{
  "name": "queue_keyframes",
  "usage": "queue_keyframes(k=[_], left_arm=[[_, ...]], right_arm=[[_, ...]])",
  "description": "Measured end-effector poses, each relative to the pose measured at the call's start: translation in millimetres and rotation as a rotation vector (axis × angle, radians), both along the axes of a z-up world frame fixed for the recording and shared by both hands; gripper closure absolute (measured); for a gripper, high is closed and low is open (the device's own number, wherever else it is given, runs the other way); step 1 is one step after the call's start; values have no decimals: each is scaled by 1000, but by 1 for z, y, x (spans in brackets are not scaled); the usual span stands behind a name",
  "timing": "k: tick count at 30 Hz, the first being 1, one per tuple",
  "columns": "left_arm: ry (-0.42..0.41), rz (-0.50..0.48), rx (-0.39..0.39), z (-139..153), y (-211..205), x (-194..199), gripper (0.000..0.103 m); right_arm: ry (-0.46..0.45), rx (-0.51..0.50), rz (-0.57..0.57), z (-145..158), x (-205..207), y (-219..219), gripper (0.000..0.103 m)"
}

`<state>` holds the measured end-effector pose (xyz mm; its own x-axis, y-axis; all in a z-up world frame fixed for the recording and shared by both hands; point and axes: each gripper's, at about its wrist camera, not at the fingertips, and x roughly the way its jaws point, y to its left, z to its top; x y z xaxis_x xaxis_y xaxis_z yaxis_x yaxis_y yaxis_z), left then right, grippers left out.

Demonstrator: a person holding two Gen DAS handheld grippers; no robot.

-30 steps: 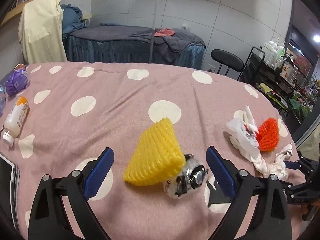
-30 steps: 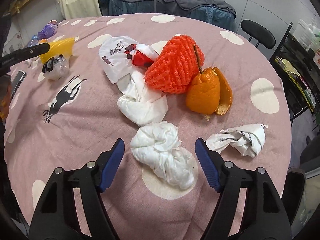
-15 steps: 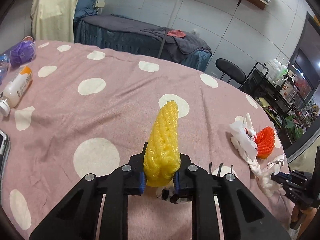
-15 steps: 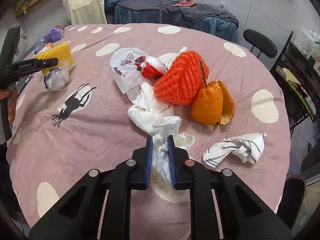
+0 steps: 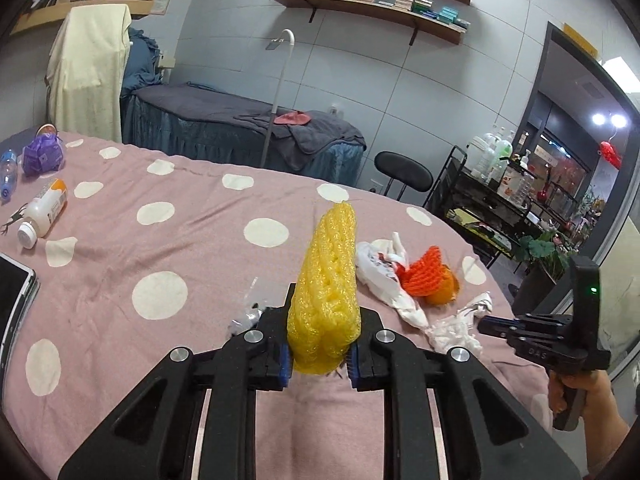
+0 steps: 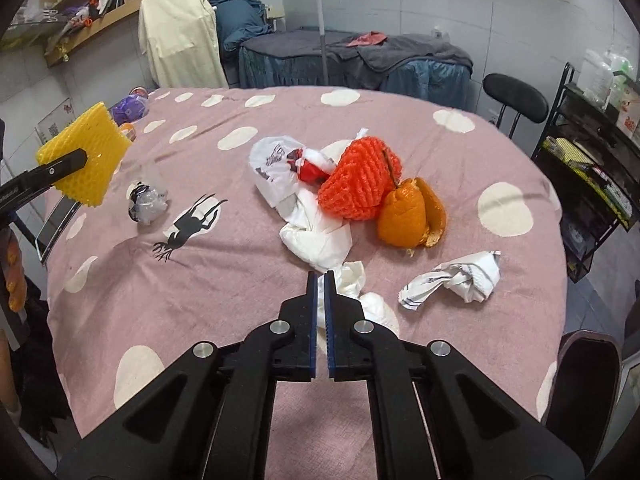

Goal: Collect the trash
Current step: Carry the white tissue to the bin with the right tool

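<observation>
My left gripper [image 5: 317,360] is shut on a yellow foam fruit net [image 5: 326,288] and holds it above the pink dotted tablecloth [image 5: 160,248]; the net also shows in the right wrist view [image 6: 86,156]. My right gripper [image 6: 321,292] is shut on a crumpled white tissue [image 6: 352,280] and holds it just above the cloth. A crumpled clear wrapper [image 6: 146,206] lies below the yellow net. An orange foam net [image 6: 360,180], orange peel [image 6: 408,216], a white plastic bag [image 6: 276,164] and another crumpled tissue [image 6: 460,280] lie ahead of the right gripper.
A white bottle with an orange label [image 5: 42,214], a purple bag [image 5: 42,154] and a clear bottle [image 5: 8,174] lie at the table's far left. A tablet [image 5: 12,292] lies at the left edge. A black chair [image 6: 516,100] and a wire rack [image 6: 592,160] stand beyond the table.
Both grippers closed from wide open: the left on the yellow net, the right on the white tissue. Both then lifted; the clear wrapper stayed on the cloth.
</observation>
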<state>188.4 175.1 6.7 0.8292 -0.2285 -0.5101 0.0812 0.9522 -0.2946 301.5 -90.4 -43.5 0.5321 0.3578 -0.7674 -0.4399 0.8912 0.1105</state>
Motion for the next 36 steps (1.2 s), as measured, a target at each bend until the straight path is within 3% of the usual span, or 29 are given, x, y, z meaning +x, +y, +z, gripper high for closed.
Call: queue_keyframes(k=[1,2,3,8,10,11,13,22,27,31,36], left_arm=[[-3,-9,-10,0,-5,-5,83],[-2,-22,-15,-2,-10,-9,83],[0,-31,-15,-3,-14,-13,83],[13,-83,-40,-15,-34,-33,83],[12,-105,-55,-19,-41,-39,83],[11,-110,-53,-21,-45,-41,83],[1,-119,-55,-24,-53,-49,83],[-37,-182,10,-23,-97,-63,83],[-57,-227,6,-23,-129,-67,83],[-70,-265,-6,-21,-155,-67,83],[-76,-308,11,-22,-189,-67,83]], right_arm=[[26,-8,-5,-6,6,2,71],[47,-14,-7,-11,12,4,46],[56,-16,-13,-16,16,5,38],[162,-145,18,-49,40,27,38],[198,-177,6,-61,48,30,52],[192,-180,2,-61,48,30,69],[182,-141,-4,-54,45,24,72],[14,13,-73,2,-15,-30,73],[-94,62,-143,31,-54,-65,73],[-179,73,-219,40,-85,-102,73],[-209,108,-312,38,-114,-144,73]])
